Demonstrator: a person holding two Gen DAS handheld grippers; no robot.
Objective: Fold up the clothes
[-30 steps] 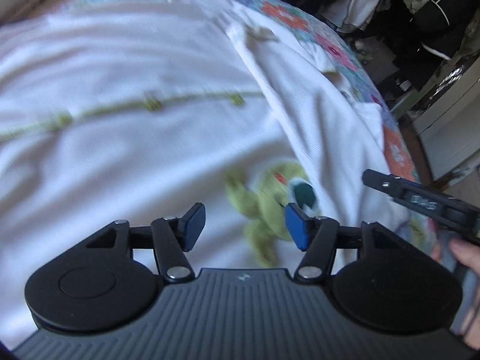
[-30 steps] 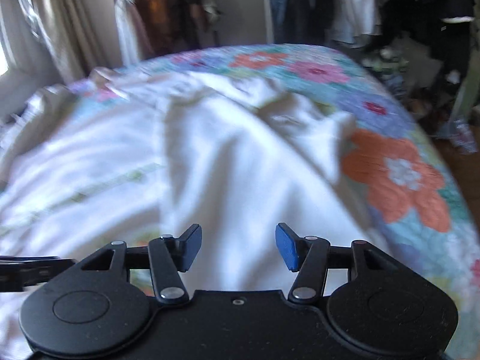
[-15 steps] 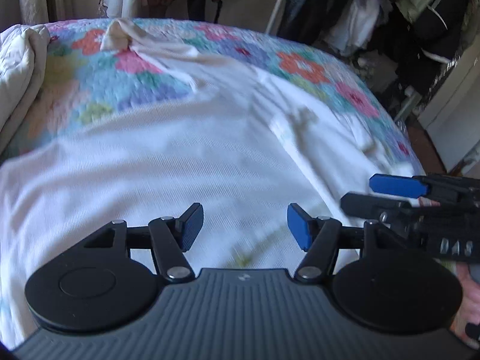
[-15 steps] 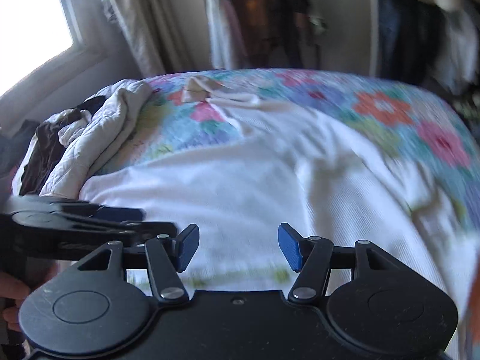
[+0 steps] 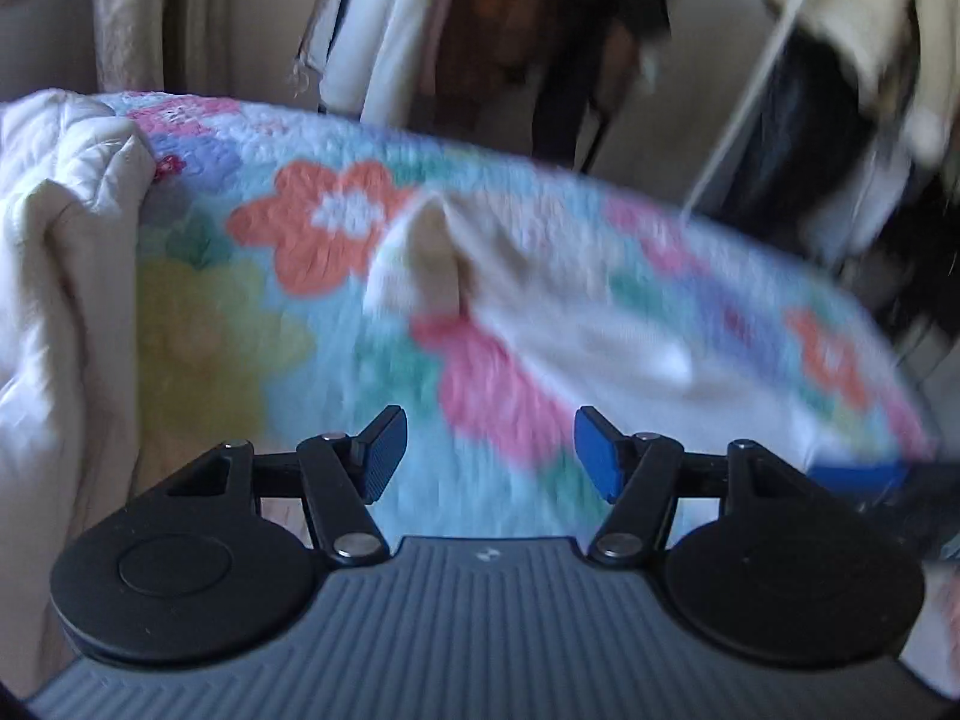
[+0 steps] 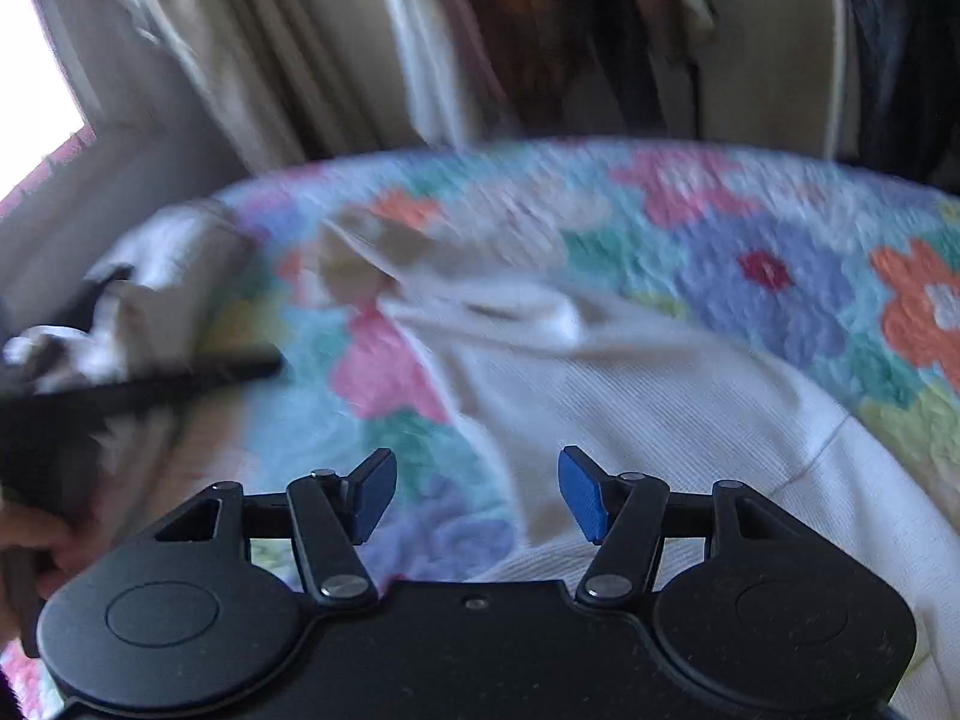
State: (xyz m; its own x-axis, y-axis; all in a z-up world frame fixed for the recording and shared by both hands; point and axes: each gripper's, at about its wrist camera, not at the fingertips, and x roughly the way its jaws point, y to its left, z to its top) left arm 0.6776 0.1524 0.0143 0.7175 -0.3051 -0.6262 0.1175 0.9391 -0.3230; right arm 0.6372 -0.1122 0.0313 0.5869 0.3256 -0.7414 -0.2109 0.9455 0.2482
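Observation:
A white garment (image 6: pixel 630 384) lies spread on a floral quilt (image 6: pixel 774 276); its sleeve (image 5: pixel 432 258) reaches toward the far edge of the bed, the cuff standing up in a crumpled peak. My left gripper (image 5: pixel 489 450) is open above the quilt, short of the sleeve, with nothing between its blue pads. My right gripper (image 6: pixel 477 495) is open above the garment's left edge, also with nothing in it. The right gripper's blue tip (image 5: pixel 858 477) shows at the right of the left wrist view. The left gripper (image 6: pixel 138 387) appears blurred at the left of the right wrist view.
A cream bundle of bedding (image 5: pixel 54 300) is heaped at the left of the bed. Hanging clothes (image 5: pixel 510 36) and a curtain (image 6: pixel 198 60) stand behind the far edge. A bright window (image 6: pixel 30 60) is at upper left. A hand (image 6: pixel 30 546) holds the left gripper's handle.
Both grippers swept away from the garment's frog-printed body, up along it, to the sleeve end near the far edge of the bed. Both stayed open and took hold of nothing.

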